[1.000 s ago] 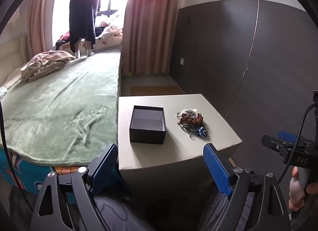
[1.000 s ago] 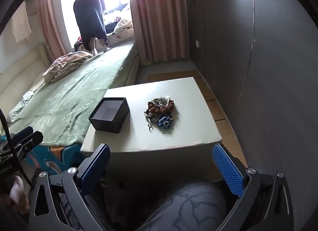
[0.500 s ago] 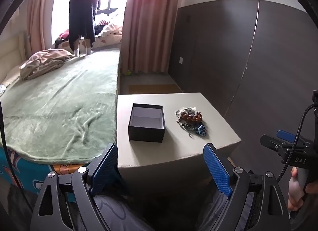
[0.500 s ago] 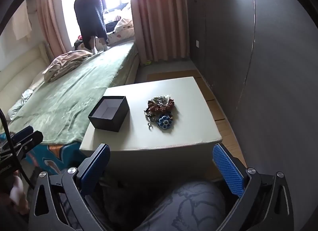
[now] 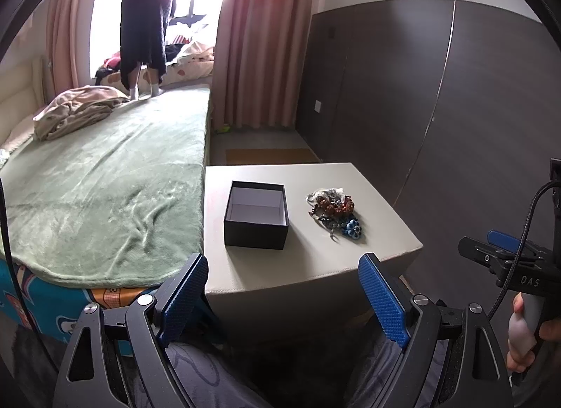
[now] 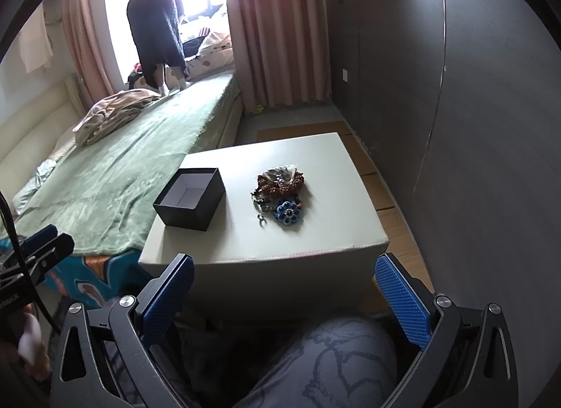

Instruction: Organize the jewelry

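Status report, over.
Left gripper open, right gripper open, both short of table. Jewelry pile beside empty black box. Path clear.

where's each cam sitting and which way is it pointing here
Left wrist: on the left gripper, low before the table, facing the black box, with the jewelry pile right of it; open blue fingers, a clothed leg and the right gripper at right show.
Right wrist: on the right gripper, aimed across the same table; open fingers, a knee and the left gripper at left show.
Shared: table, box, jewelry, green bed, person by window.
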Tool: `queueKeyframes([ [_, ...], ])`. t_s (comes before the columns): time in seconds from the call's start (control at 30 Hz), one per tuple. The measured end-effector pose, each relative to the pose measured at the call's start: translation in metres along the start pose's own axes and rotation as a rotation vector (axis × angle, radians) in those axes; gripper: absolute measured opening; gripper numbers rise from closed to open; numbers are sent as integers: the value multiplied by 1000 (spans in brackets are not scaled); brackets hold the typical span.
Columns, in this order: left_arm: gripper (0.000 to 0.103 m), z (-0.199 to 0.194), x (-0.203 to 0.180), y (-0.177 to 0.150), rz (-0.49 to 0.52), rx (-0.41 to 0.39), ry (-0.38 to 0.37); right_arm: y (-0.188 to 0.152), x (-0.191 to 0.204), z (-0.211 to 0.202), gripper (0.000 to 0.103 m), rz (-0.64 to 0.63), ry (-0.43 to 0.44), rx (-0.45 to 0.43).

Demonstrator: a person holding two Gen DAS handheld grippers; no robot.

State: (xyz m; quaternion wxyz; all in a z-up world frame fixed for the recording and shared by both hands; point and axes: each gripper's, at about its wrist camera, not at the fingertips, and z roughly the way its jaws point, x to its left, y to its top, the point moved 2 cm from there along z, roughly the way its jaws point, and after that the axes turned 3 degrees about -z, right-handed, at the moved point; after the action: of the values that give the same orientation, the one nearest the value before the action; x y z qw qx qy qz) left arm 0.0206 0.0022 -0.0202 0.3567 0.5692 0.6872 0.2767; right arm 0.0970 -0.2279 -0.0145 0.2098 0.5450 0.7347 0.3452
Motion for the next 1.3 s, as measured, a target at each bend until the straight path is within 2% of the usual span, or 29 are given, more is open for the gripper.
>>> queueKeyframes([
  [1.3,88,-2,-1,-2,-5,11,-7,-4,-4,3,103,-3,-15,9],
])
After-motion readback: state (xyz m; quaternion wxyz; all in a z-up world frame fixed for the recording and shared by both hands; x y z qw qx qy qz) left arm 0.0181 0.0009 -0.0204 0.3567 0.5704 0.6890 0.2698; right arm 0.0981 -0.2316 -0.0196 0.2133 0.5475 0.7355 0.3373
